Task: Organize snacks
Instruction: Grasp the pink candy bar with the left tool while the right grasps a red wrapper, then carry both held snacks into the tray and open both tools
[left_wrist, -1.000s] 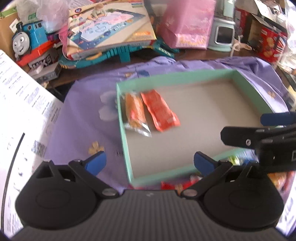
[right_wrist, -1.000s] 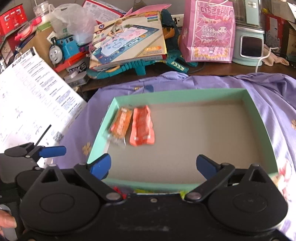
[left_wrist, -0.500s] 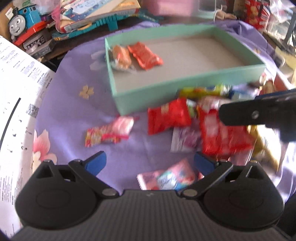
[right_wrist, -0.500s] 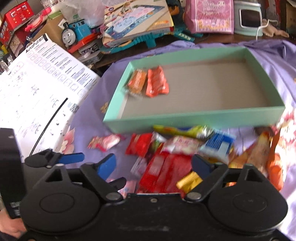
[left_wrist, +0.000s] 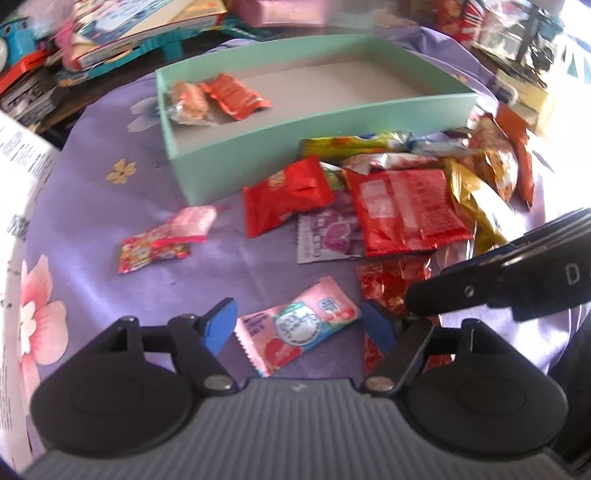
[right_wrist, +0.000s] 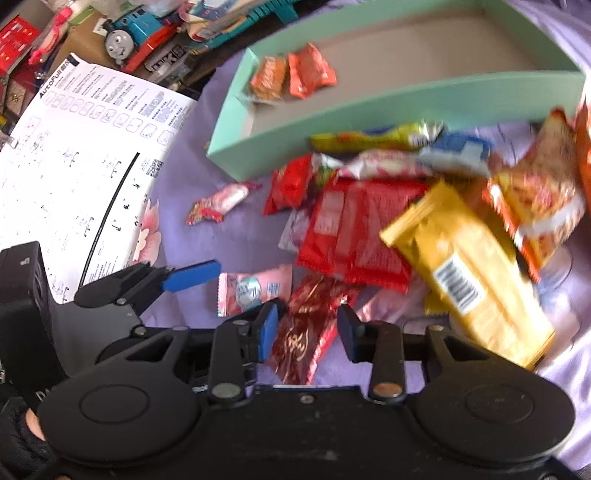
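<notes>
A mint green box (left_wrist: 369, 118) (right_wrist: 369, 107) on the purple cloth holds two orange snack packets (left_wrist: 232, 96) (right_wrist: 310, 75) at its left end. In front of it lies a heap of snack packets: red ones (left_wrist: 402, 210) (right_wrist: 351, 229), a yellow one (right_wrist: 465, 273), several more. My left gripper (left_wrist: 299, 326) is open, its fingers either side of a pink packet (left_wrist: 295, 328) (right_wrist: 255, 288) on the cloth. My right gripper (right_wrist: 306, 330) is open around a crinkly red foil packet (right_wrist: 306, 332) (left_wrist: 391, 280).
A white printed sheet (right_wrist: 92, 155) lies at the left. Toys, a blue train (right_wrist: 129, 29) and boxes crowd the far edge behind the box. A small pink and red packet (left_wrist: 166, 236) lies apart on the cloth, left of the heap.
Both grippers pulled back from over the box and dropped low to the heap. Their fingers narrowed, the left around the pink packet, the right around the red foil packet.
</notes>
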